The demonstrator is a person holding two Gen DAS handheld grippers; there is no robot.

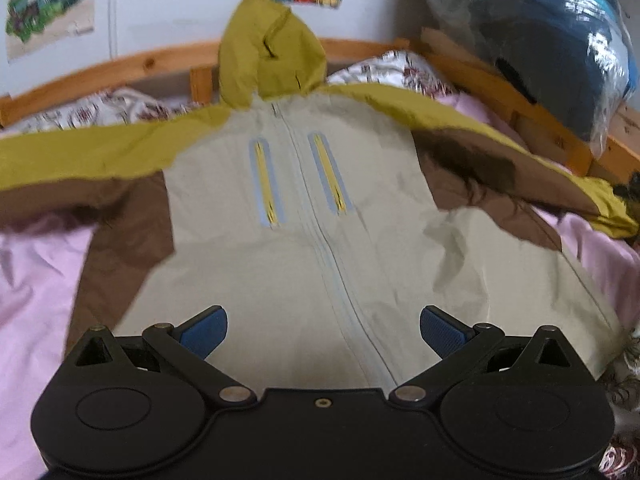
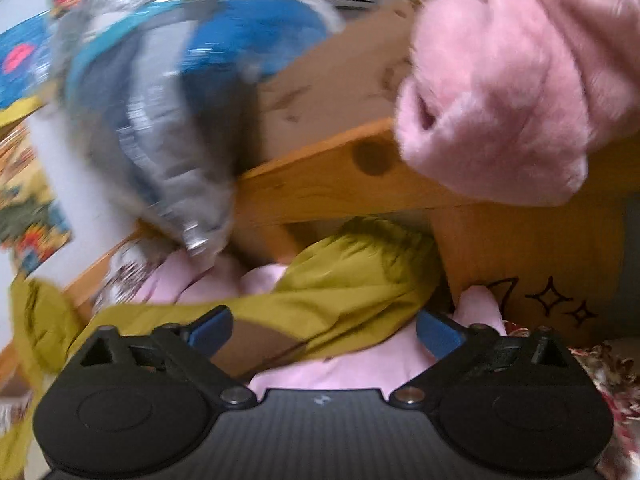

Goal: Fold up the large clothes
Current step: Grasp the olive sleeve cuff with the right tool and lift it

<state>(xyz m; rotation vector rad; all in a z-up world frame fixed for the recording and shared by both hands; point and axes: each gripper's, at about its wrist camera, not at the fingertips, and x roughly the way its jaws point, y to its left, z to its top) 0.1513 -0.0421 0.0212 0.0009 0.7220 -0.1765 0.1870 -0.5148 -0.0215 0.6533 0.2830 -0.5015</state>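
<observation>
A hooded jacket [image 1: 280,208] lies face up on a bed, beige in front with brown sides, olive sleeves spread wide and an olive hood [image 1: 272,52] propped on the headboard. My left gripper [image 1: 323,330] hovers open over the lower front near the zip, nothing between its blue pads. In the right wrist view, the olive sleeve end [image 2: 344,280] with its brown underside lies across the gap of my right gripper [image 2: 324,332]. Its jaws stand wide apart and the pads do not press on the cloth.
A pink sheet [image 1: 36,276] covers the bed. A wooden bed frame [image 1: 120,64] runs behind and to the right [image 2: 320,172]. A plastic-wrapped blue bundle [image 2: 160,92] and a pink plush toy [image 2: 520,80] sit close above the sleeve end. Posters hang on the wall [image 1: 48,4].
</observation>
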